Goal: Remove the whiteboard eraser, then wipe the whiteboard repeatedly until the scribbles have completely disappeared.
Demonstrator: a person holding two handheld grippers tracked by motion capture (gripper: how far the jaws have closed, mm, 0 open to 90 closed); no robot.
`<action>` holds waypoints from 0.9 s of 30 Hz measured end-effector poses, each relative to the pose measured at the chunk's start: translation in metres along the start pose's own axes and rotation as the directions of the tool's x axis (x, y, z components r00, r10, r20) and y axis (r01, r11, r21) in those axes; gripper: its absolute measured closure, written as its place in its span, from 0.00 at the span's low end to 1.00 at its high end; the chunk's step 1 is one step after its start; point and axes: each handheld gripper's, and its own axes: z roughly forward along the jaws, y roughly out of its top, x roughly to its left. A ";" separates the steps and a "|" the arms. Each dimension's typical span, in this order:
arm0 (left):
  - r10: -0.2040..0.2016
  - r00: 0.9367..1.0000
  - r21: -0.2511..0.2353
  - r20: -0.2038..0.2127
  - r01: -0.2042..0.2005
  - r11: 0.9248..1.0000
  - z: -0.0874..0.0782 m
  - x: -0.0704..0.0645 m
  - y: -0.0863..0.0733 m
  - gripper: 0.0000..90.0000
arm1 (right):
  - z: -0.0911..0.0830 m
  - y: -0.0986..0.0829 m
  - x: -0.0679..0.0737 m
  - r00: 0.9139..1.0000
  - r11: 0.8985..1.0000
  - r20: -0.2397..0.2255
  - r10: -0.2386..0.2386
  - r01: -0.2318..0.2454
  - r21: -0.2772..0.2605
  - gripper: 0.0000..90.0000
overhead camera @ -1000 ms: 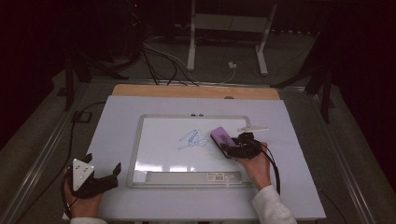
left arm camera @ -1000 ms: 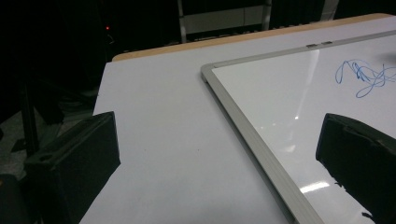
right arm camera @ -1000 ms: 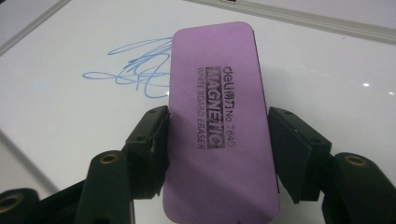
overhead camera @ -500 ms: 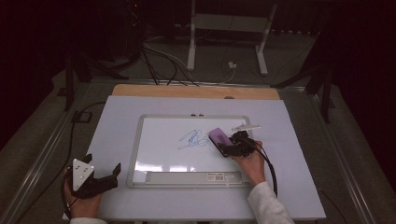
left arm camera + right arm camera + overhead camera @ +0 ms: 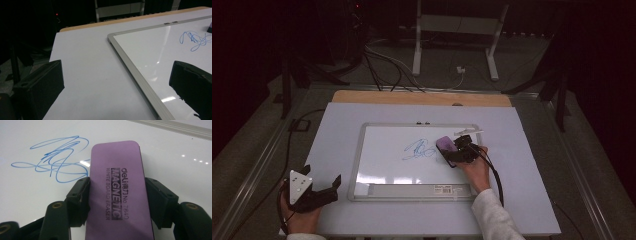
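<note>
The left gripper (image 5: 324, 189) is resting at the near left corner of the table (image 5: 532, 200), its jaws spread wide with nothing between them, just off the whiteboard (image 5: 387, 165). Farther in, the right gripper (image 5: 458, 152) is clamping a purple eraser (image 5: 116, 190) by its long sides, holding it on the board right beside the blue scribble (image 5: 58, 160), at the drawing's right edge.
</note>
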 end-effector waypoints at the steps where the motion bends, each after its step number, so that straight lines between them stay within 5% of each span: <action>1: -0.001 1.000 -0.002 -0.001 0.001 1.000 0.000 0.000 0.000 0.01 | 0.000 0.000 0.001 1.000 1.000 0.004 0.002 -0.002 0.000 0.45; 15: -0.004 1.000 0.005 0.000 0.004 1.000 0.001 0.000 0.000 0.01 | 0.001 0.000 0.009 1.000 1.000 0.000 -0.014 0.014 0.008 0.46; 19: -0.006 1.000 0.003 0.000 0.006 1.000 0.001 0.000 0.000 0.01 | 0.000 -0.003 0.022 0.997 0.998 -0.046 -0.063 0.064 0.019 0.46; 23: -0.006 1.000 0.002 0.001 0.006 1.000 0.001 0.000 0.000 0.01 | -0.001 -0.006 0.037 0.985 0.990 -0.114 -0.131 0.136 0.037 0.46; 27: -0.009 1.000 -0.002 0.000 0.009 1.000 0.000 0.001 0.000 0.01 | -0.001 -0.002 0.033 0.991 0.991 -0.059 -0.118 0.121 0.047 0.46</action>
